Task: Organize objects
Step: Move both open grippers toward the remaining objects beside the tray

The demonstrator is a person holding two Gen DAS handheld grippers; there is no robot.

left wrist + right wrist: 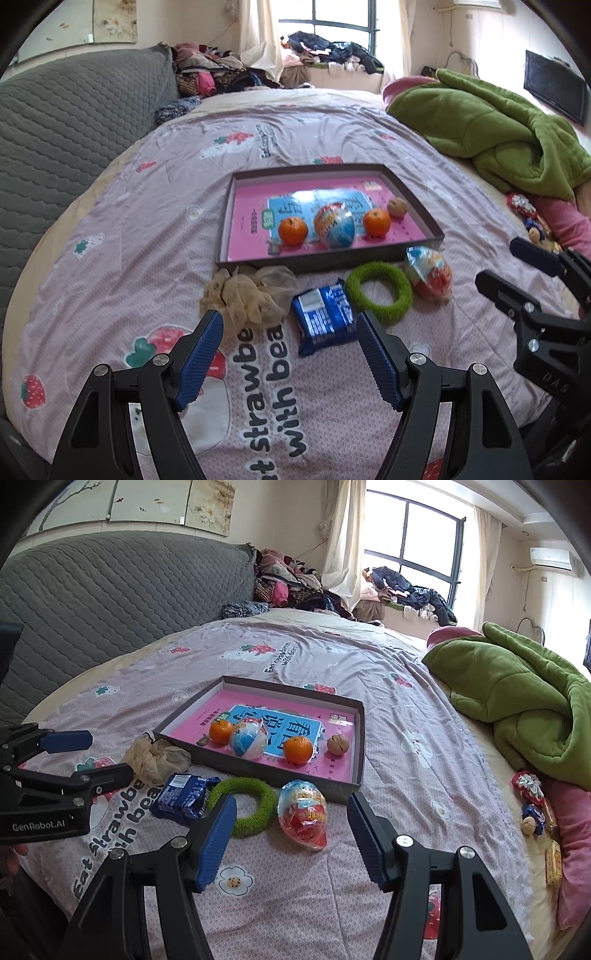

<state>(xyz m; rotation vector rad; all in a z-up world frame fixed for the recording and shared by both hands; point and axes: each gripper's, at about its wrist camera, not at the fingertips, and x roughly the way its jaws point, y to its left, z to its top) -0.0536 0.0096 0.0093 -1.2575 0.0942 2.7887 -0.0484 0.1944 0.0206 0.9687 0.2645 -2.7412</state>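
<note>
A shallow dark tray [321, 260] [258, 771] lies on the bed with a pink book, two oranges [293, 230] [376, 222], a wrapped egg toy [335, 226] and a walnut [397, 207] in it. In front of it lie a beige scrunchie [247, 295] [157, 758], a blue snack pack [323, 319] [183, 795], a green ring [379, 292] [245, 805] and a second wrapped egg toy [430, 273] [303, 814]. My left gripper [290, 336] is open, just short of the scrunchie and the pack. My right gripper [291, 821] is open, around the near end of the egg toy.
A green blanket [498, 129] [524, 701] is heaped at the right. Small snacks [535, 808] lie beside a pink pillow [574, 842]. A grey headboard [74, 122] rises at the left. Clothes are piled at the far end by the window.
</note>
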